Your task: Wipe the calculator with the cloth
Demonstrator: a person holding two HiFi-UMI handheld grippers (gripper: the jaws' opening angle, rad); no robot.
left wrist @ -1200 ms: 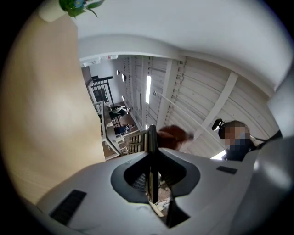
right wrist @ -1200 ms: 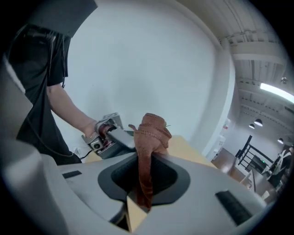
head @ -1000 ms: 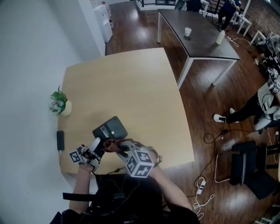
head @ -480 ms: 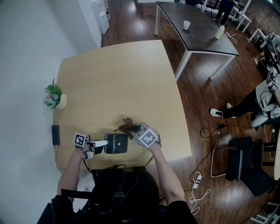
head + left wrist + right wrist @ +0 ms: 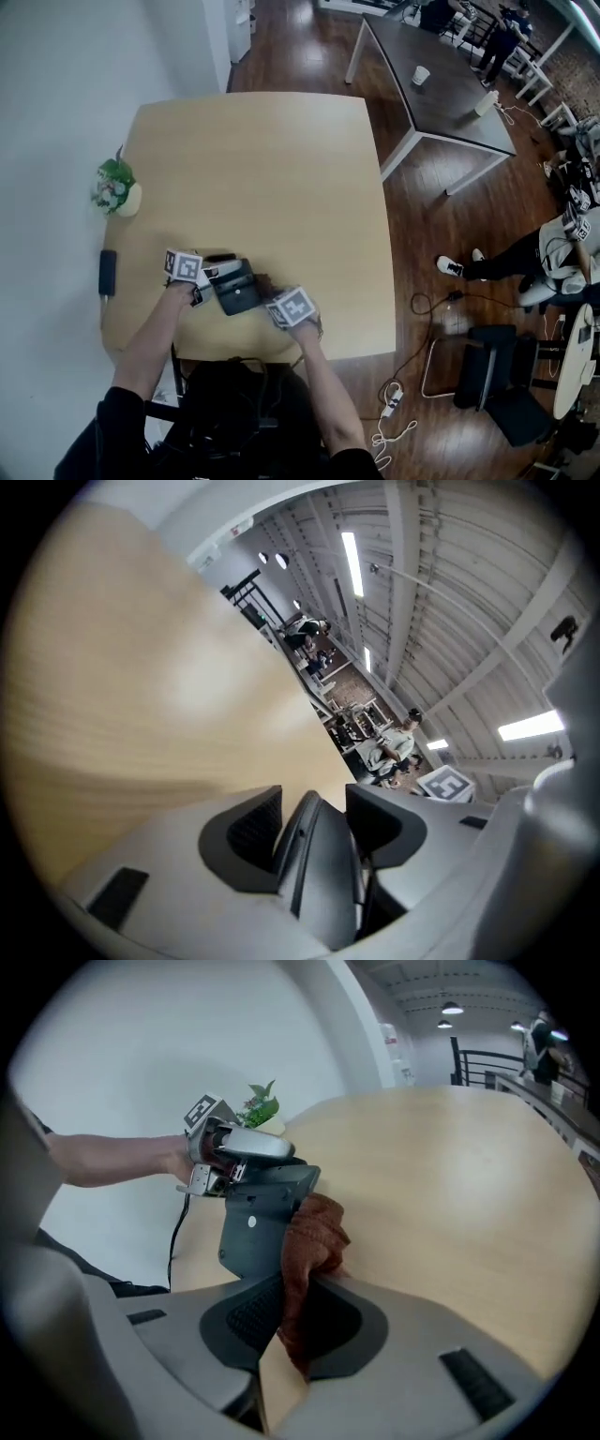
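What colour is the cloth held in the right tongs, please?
The cloth is reddish brown, seen best in the right gripper view.

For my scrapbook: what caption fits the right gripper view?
Right gripper pinches a brown cloth beside the dark calculator on the wooden table.

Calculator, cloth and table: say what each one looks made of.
The calculator looks like hard plastic, matte dark grey: a smooth moulded casing with crisp edges. The cloth is soft fabric, rust brown, perhaps terry: it bunches into folds and has a fuzzy surface. The table looks like light wood or wood-look laminate with a satin finish: faint grain, soft sheen. Which of the two cannot be told.
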